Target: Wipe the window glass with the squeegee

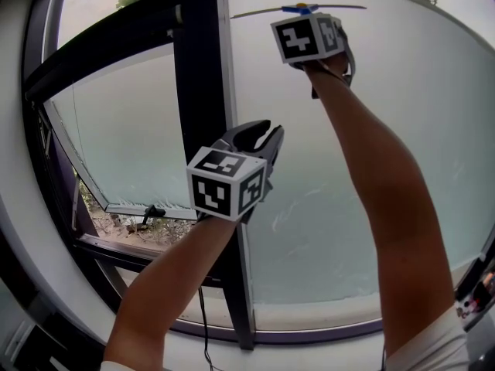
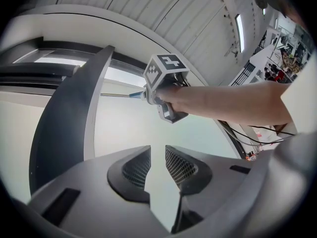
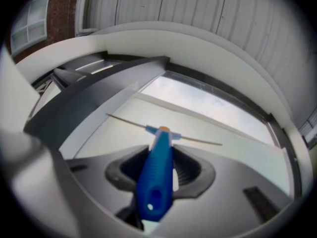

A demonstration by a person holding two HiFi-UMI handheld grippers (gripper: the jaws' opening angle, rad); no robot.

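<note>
Our left claw (image 1: 263,134) hung closest to us, its jaws a little apart with nothing between them, just in front of the dark window post (image 1: 203,68). To the right, our right claw (image 3: 159,158) pinched the blue squeegee (image 1: 302,9) by its handle, high up at the top of the window glass (image 1: 437,91). If we pulled down crooked, the blade might lift off and leave wet stripes. The handle might also twist loose.
</note>
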